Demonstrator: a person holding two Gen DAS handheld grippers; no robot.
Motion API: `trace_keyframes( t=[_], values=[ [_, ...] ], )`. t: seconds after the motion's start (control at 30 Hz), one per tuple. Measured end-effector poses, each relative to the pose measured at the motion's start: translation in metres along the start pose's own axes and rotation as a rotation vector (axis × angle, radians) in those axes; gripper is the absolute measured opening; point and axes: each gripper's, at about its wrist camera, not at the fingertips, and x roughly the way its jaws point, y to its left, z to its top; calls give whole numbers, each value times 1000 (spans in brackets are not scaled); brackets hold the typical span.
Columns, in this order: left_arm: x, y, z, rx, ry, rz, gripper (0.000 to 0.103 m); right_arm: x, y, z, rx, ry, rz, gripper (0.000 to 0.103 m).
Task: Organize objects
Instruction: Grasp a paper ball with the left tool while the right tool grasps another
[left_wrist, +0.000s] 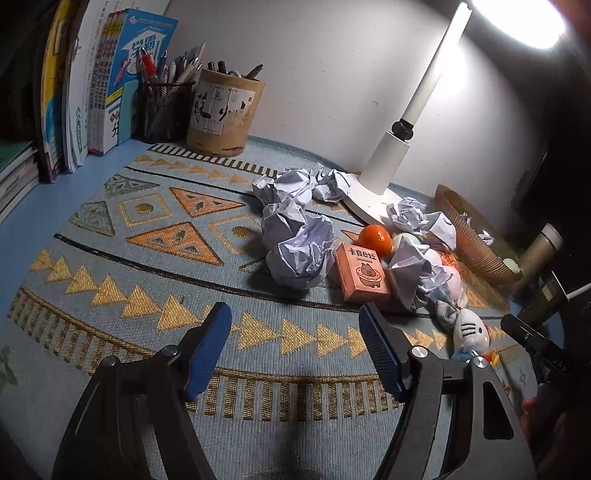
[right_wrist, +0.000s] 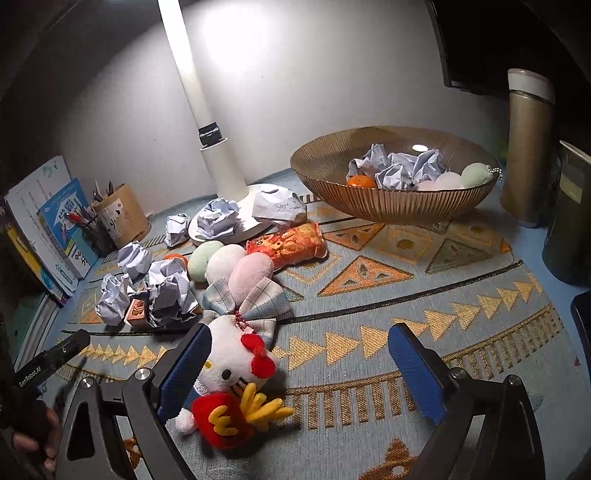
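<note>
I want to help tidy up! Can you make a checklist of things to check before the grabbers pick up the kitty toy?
1. Right gripper open wide enough for the kitty plush: ok, its blue pads stand well apart.
2. Plush between the pads: ok, though it lies against the left pad, off-centre.
3. Plush free of other things: cannot tell; the plaid bow sits right at its head and may be attached.
4. Left gripper empty and out of the way: ok, open over bare mat.
5. Room in the bowl: ok, crumpled paper and an orange are inside, but space remains.
</note>
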Motion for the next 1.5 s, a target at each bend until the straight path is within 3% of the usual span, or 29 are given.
trace_keyframes(
  t=[0.1, 0.3, 0.37, 0.43, 0.53, 0.67, 0.7, 0.8, 0.83, 0.9, 0.97, 1.13, 1.23, 1.37, 1.5],
  values=[
    [5, 2, 1, -3, 31, 18, 70, 4, 7, 6, 55, 40, 118, 96],
    [16, 0, 22, -1, 86, 70, 70, 15, 72, 30, -122, 83, 229, 96],
    [22, -4, 32, 15, 111, 100, 70, 27, 92, 35, -176, 113, 210, 96],
    [28, -6, 39, 35, 112, 77, 70, 44, 103, 38, -192, 157, 201, 96],
    [43, -5, 42, 54, 127, 66, 70, 67, 108, 38, -168, 221, 209, 96],
    [55, -2, 42, 35, 124, 43, 70, 88, 108, 37, -144, 244, 199, 96],
    [57, -2, 41, 35, 119, 43, 70, 92, 108, 38, -146, 246, 195, 94],
    [60, -4, 40, 43, 103, 54, 66, 101, 110, 36, -164, 261, 213, 69],
    [60, -4, 40, 47, 97, 47, 59, 104, 109, 34, -153, 272, 234, 61],
    [62, -3, 40, 40, 105, 32, 52, 104, 108, 31, -143, 252, 245, 60],
    [61, -1, 40, 30, 104, 11, 39, 99, 110, 30, -163, 218, 242, 54],
    [48, -3, 40, 40, 41, -13, 35, 86, 110, 33, -160, 182, 286, 50],
    [39, -8, 40, 57, 18, -20, 35, 58, 100, 44, -133, 112, 316, 50],
    [13, -33, 43, 94, -34, -95, 35, 8, 62, 57, -127, -7, 197, 50],
    [9, -68, 38, 128, -32, -175, 35, -4, 11, 53, -111, 6, 78, 51]
  ],
)
